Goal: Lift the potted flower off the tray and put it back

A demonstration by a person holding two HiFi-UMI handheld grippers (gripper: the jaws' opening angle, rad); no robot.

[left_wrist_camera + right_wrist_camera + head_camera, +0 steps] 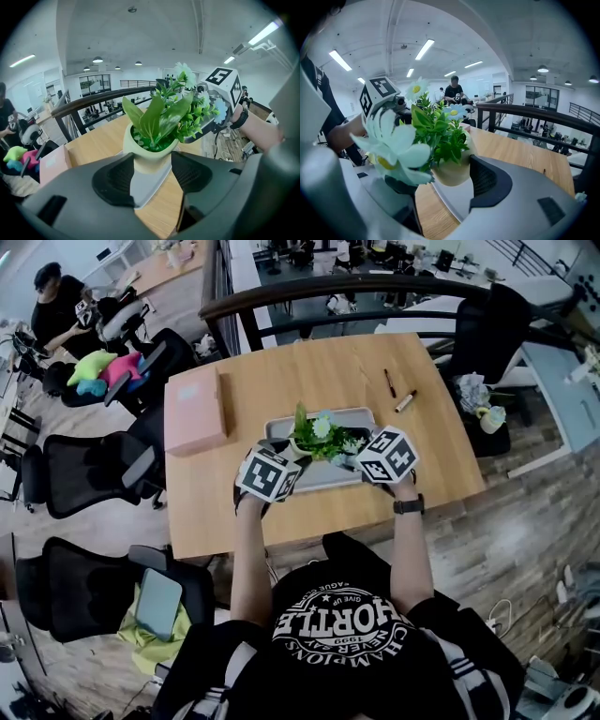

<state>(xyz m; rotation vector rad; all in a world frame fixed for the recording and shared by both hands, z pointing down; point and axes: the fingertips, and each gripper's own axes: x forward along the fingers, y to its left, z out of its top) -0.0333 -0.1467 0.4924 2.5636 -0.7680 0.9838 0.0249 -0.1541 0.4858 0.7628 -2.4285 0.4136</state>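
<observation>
Pink box (195, 412), marker (405, 401) flank tray (349, 414) and potted flower (317, 435).

The potted flower (322, 435) crowds the middle of the tray (281, 425). Left of the tray we meet a pink box (195, 411), beyond it two pens (405, 401). To its right we see open tabletop (436, 451).

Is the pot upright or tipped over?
Upright: the pot stands rim-up between the left gripper's jaws, leaves pointing up, over the tray.

Between the ribbed black pads (115, 180) of our left tool (153, 165) we see a smooth, matt pale green pot (147, 153), over a dull grey metal tray (146, 188) on the smooth wooden desk (96, 140).
</observation>
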